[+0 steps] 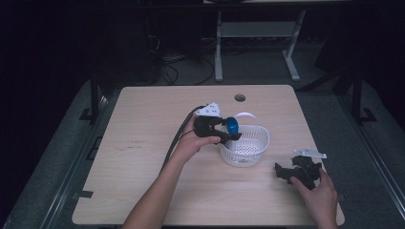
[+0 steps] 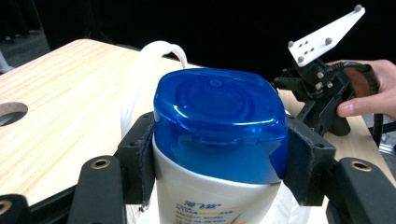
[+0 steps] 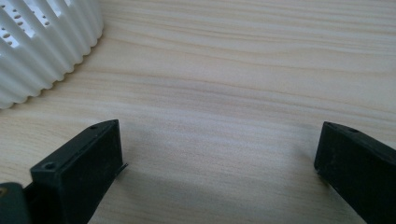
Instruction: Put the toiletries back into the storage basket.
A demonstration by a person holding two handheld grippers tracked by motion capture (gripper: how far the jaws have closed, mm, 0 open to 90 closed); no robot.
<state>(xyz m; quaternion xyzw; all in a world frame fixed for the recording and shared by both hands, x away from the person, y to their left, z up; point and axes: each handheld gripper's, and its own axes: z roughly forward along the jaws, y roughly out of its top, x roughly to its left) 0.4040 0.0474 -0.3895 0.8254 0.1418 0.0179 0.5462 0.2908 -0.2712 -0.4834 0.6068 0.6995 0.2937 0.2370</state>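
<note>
Right claw [image 3: 219,158] gapes wide over bare wooden table [image 3: 243,70], ribbed white basket [image 3: 44,42] at upper left

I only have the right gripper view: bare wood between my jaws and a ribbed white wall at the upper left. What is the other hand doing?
Observer: The left gripper is shut on a white bottle with a blue cap, jaws pressed against the cap's sides.
Operator: Where is that bottle relative to the white thing I see?
Observer: That is a white basket; in the high view the blue cap sits at its left rim, by the handle.
Operator: Anything inside it?
Observer: Its perforated bottom looks bare in the high view.
Operator: And my gripper?
Observer: The right gripper rests open on the table, to the basket's right, apart from it.
</note>
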